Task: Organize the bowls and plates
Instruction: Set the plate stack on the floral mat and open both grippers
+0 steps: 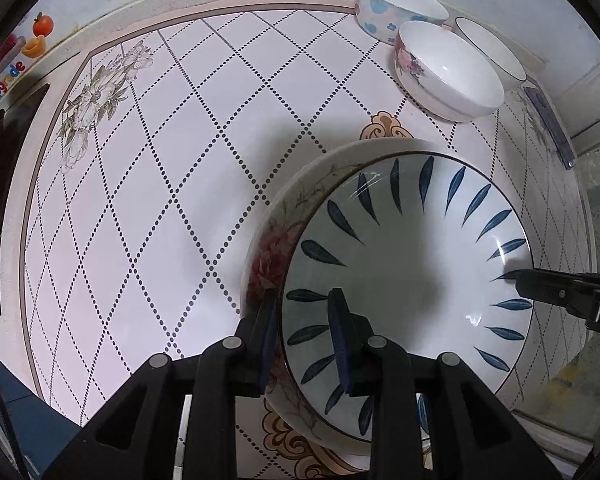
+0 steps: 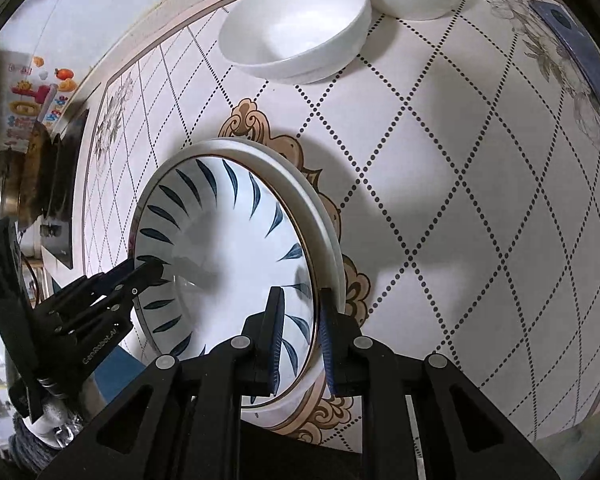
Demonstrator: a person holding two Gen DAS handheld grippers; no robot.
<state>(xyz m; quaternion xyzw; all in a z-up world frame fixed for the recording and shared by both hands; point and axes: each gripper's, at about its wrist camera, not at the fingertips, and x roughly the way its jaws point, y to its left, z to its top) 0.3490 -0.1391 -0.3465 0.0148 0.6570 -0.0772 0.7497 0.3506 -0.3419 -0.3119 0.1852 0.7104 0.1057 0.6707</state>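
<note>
The left gripper (image 1: 305, 334) is pinching the near-left rim of the blue-leaf plate (image 1: 412, 280), with one pad inside the rim and the other outside it, over the floral plate (image 1: 272, 256) lying beneath. The right gripper (image 2: 300, 336) is pinching the opposite rim of the blue-leaf plate (image 2: 220, 248) in the same manner, one pad inside and one outside. In the left wrist view, the right gripper (image 1: 518, 280) is entering from the right edge, its fingertips meeting the plate's far-right rim. In the right wrist view, the left gripper (image 2: 148, 270) is reaching in from the left.

The blue-leaf plate is sitting inside the floral plate, whose pale rim (image 2: 320, 216) is showing around it. Both are resting over the patterned table surface (image 1: 160, 200).

Ahead of the left gripper and to its right, three bowls are standing close together: the blue-spotted bowl (image 1: 392, 8), the pink-flower bowl (image 1: 448, 68) and the dark-rimmed bowl (image 1: 492, 52).
</note>
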